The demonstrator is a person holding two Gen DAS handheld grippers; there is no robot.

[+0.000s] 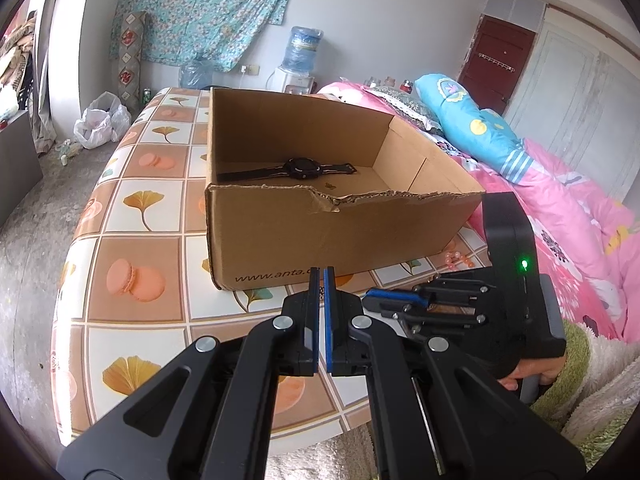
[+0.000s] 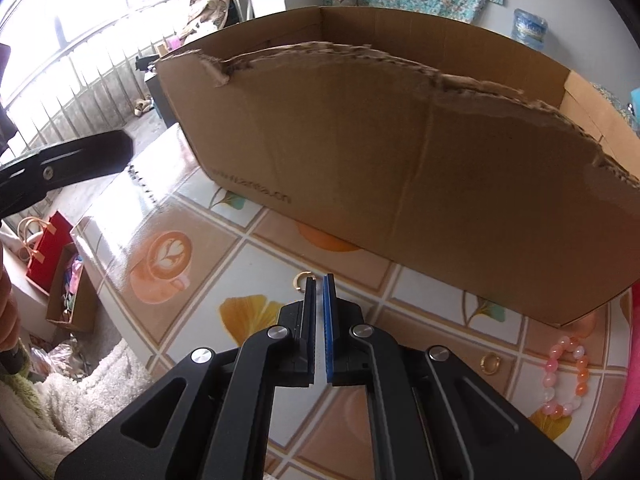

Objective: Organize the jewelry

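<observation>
Left fingers: the left gripper [image 1: 321, 269] has its fingers pressed together with nothing visible between them, hovering in front of the box's near wall.
Right fingers: the right gripper [image 2: 319, 277] also has its fingers pressed together; whether they pinch anything cannot be told. The tips sit low over the worktop [image 2: 192, 216].
Box: the cardboard box [image 1: 280, 232] stands open on the patterned worktop; a black watch [image 1: 294, 169] lies on its floor, strap running left to right.
Nearest piece: a small gold ring [image 2: 299, 279] lies on the worktop just beside the right fingertips, on their left, between them and the box.
Other pieces: a second gold ring [image 2: 490, 361] and a pink bead bracelet [image 2: 566, 376] lie further right, near the box's corner.
Nearer hand: the right, by judgement; the ring lies flat, so it has no long axis to align with.
</observation>
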